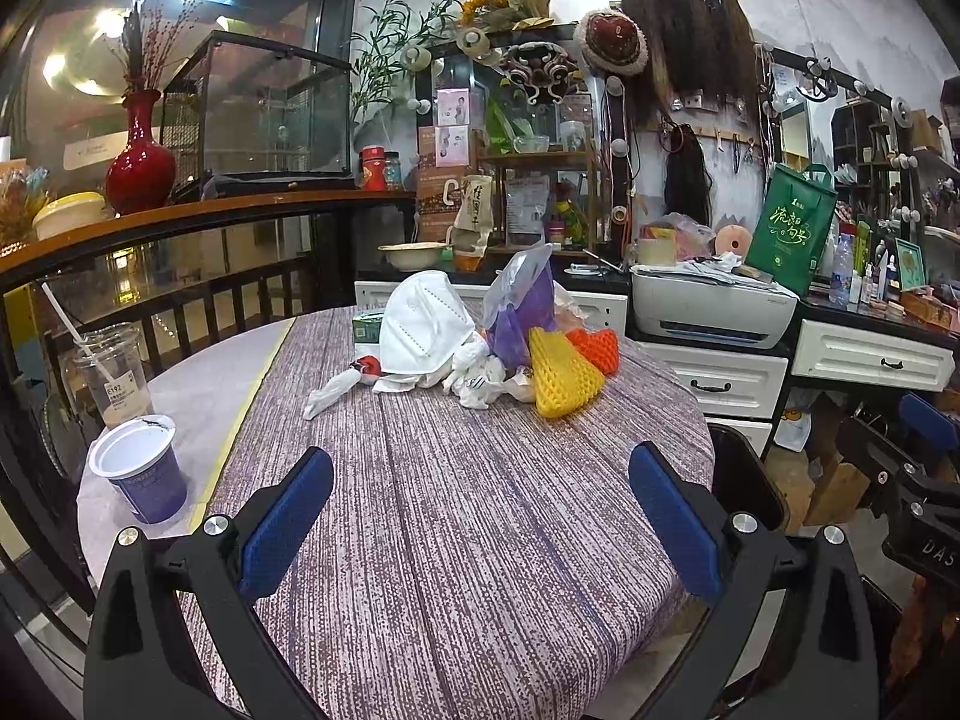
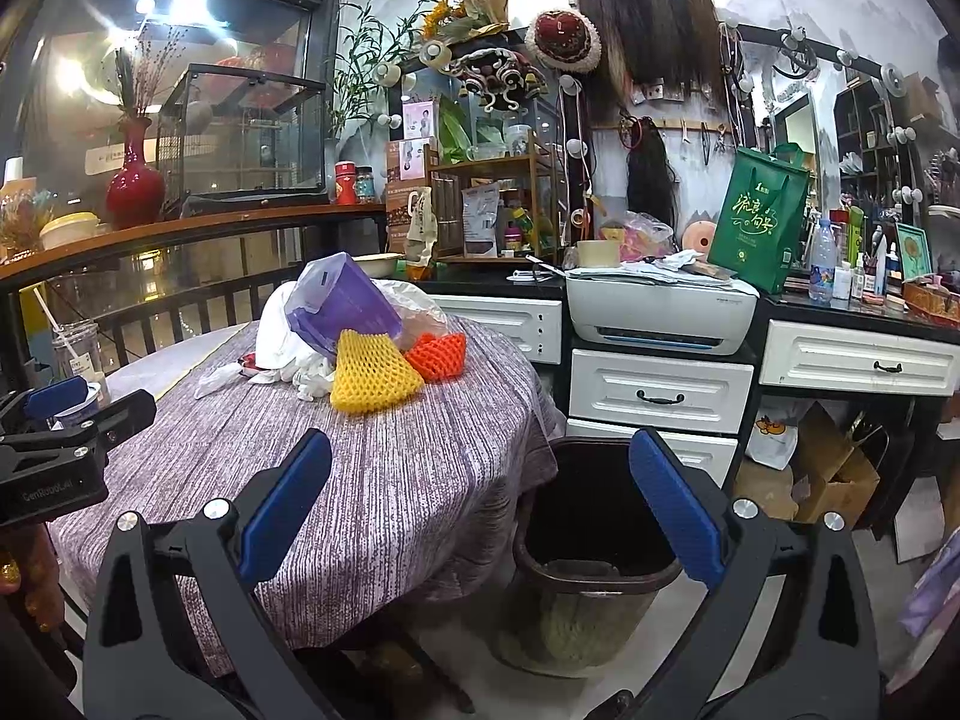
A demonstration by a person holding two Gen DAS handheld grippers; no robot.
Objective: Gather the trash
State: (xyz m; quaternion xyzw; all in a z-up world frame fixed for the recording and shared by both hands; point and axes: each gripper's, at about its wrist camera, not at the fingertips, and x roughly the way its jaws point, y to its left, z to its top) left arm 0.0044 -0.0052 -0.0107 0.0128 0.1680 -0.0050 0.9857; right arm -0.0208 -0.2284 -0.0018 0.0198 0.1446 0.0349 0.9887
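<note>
A pile of trash sits at the far side of the round table (image 1: 480,510): a white face mask (image 1: 423,321), a purple plastic bag (image 1: 522,300), a yellow foam net (image 1: 561,375), an orange foam net (image 1: 597,348) and crumpled tissues (image 1: 477,375). My left gripper (image 1: 480,510) is open and empty above the near tablecloth. My right gripper (image 2: 480,510) is open and empty, over the table's right edge and a dark bin (image 2: 591,546) on the floor. The pile shows in the right wrist view too, with the yellow net (image 2: 372,375) in front.
A blue-white yogurt cup (image 1: 144,474) and a clear drink cup with a straw (image 1: 111,372) stand at the table's left edge. A white printer (image 1: 711,309) sits on white drawers (image 2: 660,390) behind. A railing (image 1: 180,294) runs at the left. Cardboard boxes (image 2: 834,474) lie on the floor at right.
</note>
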